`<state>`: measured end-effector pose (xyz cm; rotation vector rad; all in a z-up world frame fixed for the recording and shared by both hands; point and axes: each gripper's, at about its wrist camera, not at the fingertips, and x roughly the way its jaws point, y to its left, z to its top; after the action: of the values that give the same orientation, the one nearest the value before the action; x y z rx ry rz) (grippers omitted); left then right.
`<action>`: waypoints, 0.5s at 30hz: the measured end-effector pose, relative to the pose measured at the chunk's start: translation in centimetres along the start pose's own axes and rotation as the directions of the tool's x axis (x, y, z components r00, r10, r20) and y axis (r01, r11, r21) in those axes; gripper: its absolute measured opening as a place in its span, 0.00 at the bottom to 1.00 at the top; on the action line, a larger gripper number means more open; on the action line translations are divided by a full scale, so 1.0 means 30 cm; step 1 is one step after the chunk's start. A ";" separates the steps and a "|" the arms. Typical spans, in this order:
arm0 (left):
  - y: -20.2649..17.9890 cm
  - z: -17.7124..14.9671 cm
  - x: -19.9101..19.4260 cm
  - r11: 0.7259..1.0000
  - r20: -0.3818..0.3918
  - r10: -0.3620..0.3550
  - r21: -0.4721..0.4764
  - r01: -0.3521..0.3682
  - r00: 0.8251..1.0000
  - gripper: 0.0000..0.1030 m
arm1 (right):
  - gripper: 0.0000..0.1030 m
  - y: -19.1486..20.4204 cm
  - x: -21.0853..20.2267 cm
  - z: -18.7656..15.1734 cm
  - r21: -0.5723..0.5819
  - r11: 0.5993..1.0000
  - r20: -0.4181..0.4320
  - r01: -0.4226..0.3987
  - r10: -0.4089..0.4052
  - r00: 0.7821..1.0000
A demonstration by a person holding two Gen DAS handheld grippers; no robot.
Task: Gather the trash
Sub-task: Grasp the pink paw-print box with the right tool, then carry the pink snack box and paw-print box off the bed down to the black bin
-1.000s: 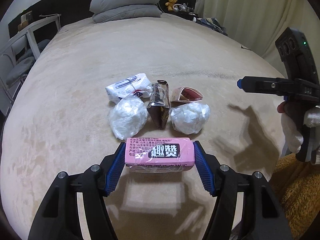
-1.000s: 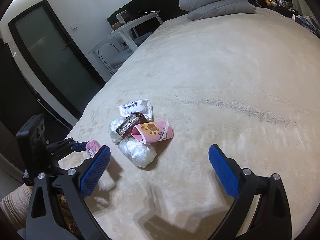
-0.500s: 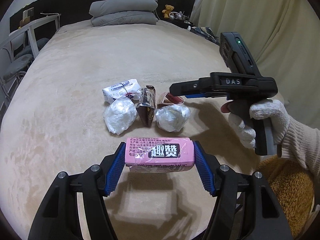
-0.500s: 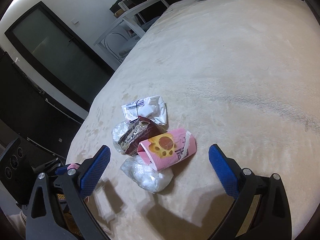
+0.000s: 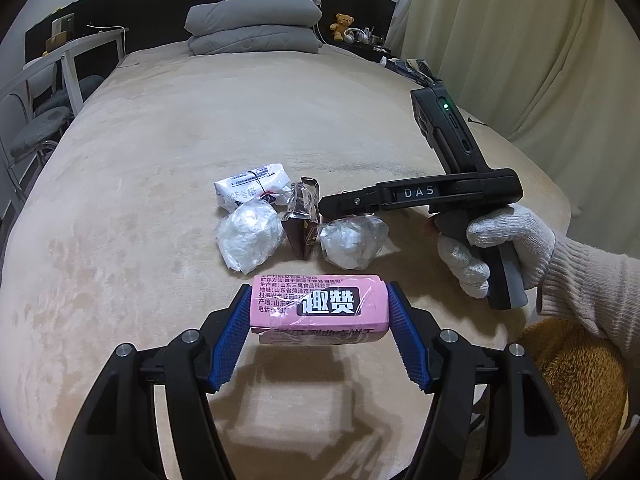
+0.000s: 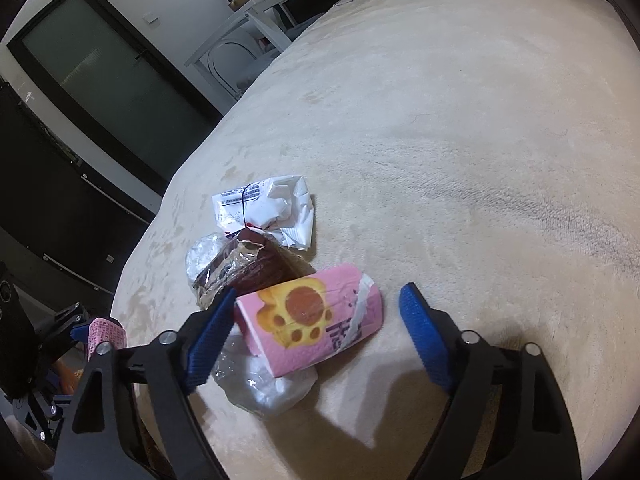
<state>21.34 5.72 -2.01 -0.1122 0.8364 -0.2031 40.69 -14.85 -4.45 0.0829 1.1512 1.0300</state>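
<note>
Pink paw-print wrapper sits between your spread right hand-held gripper, so centre it and squeeze gently while the left hand-held gripper grips its pink pack.

Both views are evenly lit from overhead by warm indoor light. Soft shadows are cast on the beige bedspread along the lower frame. Glare is seen on crinkled plastic wrappers. Strong fisheye curvature and dark vignetting are shown at the corners.

"趣赞" on pink packet; "DAS" on right tongs body; other print illegible.
</note>
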 end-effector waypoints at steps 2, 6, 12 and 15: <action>0.000 0.000 0.000 1.000 0.001 0.005 0.000 -0.005 1.000 0.63 | 0.68 0.015 -0.003 0.002 -0.017 1.000 0.000 0.015 -0.015 1.000; 0.007 -0.001 0.004 1.000 -0.002 0.012 -0.009 -0.012 1.000 0.63 | 0.67 0.034 -0.020 -0.001 -0.031 0.999 0.009 0.025 -0.025 1.000; 0.010 0.005 -0.003 1.000 0.019 0.022 -0.018 -0.022 1.000 0.63 | 0.67 0.047 -0.085 0.004 -0.019 0.999 0.067 0.030 -0.029 0.997; 0.011 -0.008 -0.010 0.999 0.031 0.031 -0.026 -0.030 0.999 0.63 | 0.67 0.062 -0.130 -0.003 -0.017 0.999 0.105 0.043 -0.041 0.994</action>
<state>21.03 6.11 -2.01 -0.1260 0.8091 -0.1620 39.34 -16.59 -0.72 0.0960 1.0442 0.9879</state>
